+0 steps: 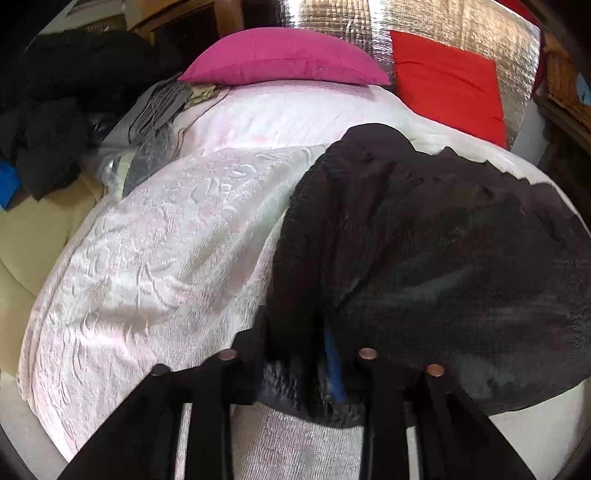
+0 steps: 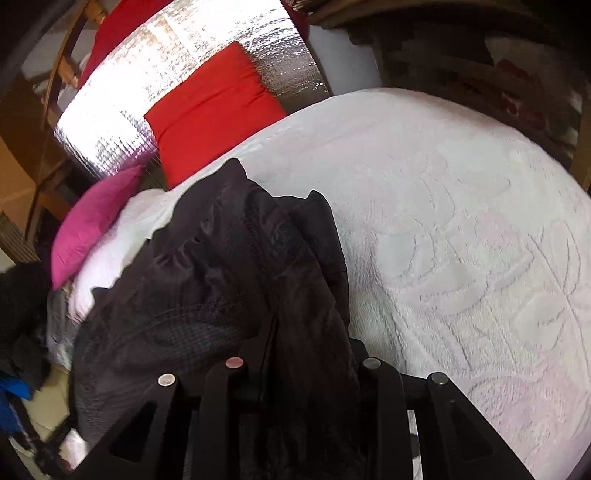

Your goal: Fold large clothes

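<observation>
A large black jacket (image 1: 443, 240) lies crumpled on the white quilted bed cover (image 1: 166, 240), with a strip of blue lining showing near its edge. My left gripper (image 1: 303, 343) stands over the jacket's near hem. Its jaws are parted and the fabric lies loosely between them. In the right wrist view the same jacket (image 2: 221, 277) is bunched up, and a thick fold of it runs straight between the fingers. My right gripper (image 2: 306, 354) is shut on that fold, low at the near edge of the bed cover (image 2: 461, 240).
A pink pillow (image 1: 284, 55) and a red cushion (image 1: 447, 85) rest at the head of the bed against a silver foil panel (image 1: 332, 14). A heap of dark clothes (image 1: 74, 92) and grey folded items (image 1: 155, 107) sit at the left. Wooden furniture stands beyond the bed.
</observation>
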A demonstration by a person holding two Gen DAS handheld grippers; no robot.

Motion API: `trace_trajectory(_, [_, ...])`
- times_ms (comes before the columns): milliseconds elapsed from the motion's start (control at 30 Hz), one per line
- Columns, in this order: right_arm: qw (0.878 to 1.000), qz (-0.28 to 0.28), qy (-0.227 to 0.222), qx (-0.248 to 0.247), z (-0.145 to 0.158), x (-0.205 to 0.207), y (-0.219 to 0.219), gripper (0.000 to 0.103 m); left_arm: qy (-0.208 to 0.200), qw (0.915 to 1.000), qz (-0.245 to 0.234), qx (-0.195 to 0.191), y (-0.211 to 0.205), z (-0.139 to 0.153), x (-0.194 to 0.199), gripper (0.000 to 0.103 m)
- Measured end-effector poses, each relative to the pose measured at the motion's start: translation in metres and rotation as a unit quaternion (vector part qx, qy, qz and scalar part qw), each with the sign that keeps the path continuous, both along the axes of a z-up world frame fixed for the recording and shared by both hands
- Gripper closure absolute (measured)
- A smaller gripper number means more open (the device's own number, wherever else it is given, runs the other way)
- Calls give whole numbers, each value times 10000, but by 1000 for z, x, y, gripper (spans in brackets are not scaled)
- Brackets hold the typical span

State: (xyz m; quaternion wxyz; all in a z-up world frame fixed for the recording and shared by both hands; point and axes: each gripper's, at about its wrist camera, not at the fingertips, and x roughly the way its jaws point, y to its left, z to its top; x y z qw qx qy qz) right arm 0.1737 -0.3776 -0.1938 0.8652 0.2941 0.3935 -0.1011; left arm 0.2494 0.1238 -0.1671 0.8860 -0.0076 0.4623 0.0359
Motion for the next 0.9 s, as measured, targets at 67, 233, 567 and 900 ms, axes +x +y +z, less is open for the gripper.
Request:
trace_trajectory(67, [9996, -11, -129, 267, 5, -8, -5, 74, 55, 9996, 141, -237, 11, 4, -4, 37])
trace_trajectory(233, [9955, -2, -466, 829, 16, -35, -15, 61, 8, 9883, 252, -1501, 47, 12, -26, 26])
trace_trajectory(567, [9926, -546, -596, 902, 23, -67, -25, 20, 67, 9768, 185, -2131, 64, -3, -23, 27])
trace_trajectory(900, [9985, -250, -439, 220, 21, -47, -5, 64, 245, 9771, 286, -2095, 59, -17, -8, 75])
